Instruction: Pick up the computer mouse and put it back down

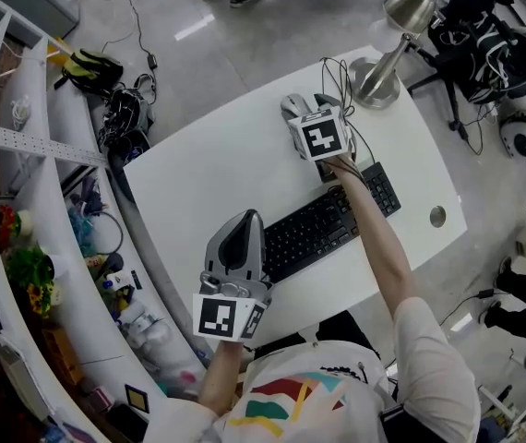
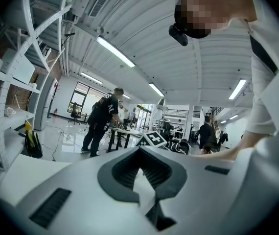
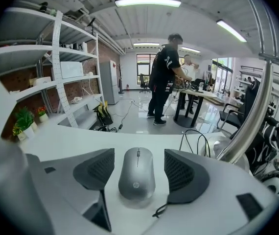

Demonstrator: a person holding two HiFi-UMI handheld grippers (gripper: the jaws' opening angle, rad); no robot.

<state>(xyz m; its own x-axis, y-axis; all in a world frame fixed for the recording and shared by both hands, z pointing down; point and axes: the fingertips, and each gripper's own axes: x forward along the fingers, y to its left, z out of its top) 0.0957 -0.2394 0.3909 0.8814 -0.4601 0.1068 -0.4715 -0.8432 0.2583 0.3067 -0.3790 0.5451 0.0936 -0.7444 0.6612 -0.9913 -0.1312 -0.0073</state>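
The left arm [image 1: 221, 377] is bent close to the body, its left gripper [image 1: 241, 224] hanging over the near left edge of the white bench [image 1: 198, 173], just beside the left end of the black keyboard [image 1: 323, 229]. In the left gripper view its jaws are drawn together at the tips, with nothing between the dark pads [image 2: 125, 168]. Bare bench lies ahead of it and to its left, up to the curved edge.

The right arm [image 1: 378, 247] reaches out nearly straight, crossing over the keyboard's right half to the far side of the bench. The right gripper [image 1: 309, 105] points away from the body with its jaws standing apart. The grey computer mouse [image 3: 137, 177] rests flat on the bench between them, lengthwise along the jaws, with a narrow gap on each side, so neither pad [image 3: 181, 173] is touching it.

To the right, a looped black cable [image 3: 198, 141] and the base of a metal desk lamp [image 1: 388, 58] sit close by, leaving little room on that side; the bench's far edge is near ahead.
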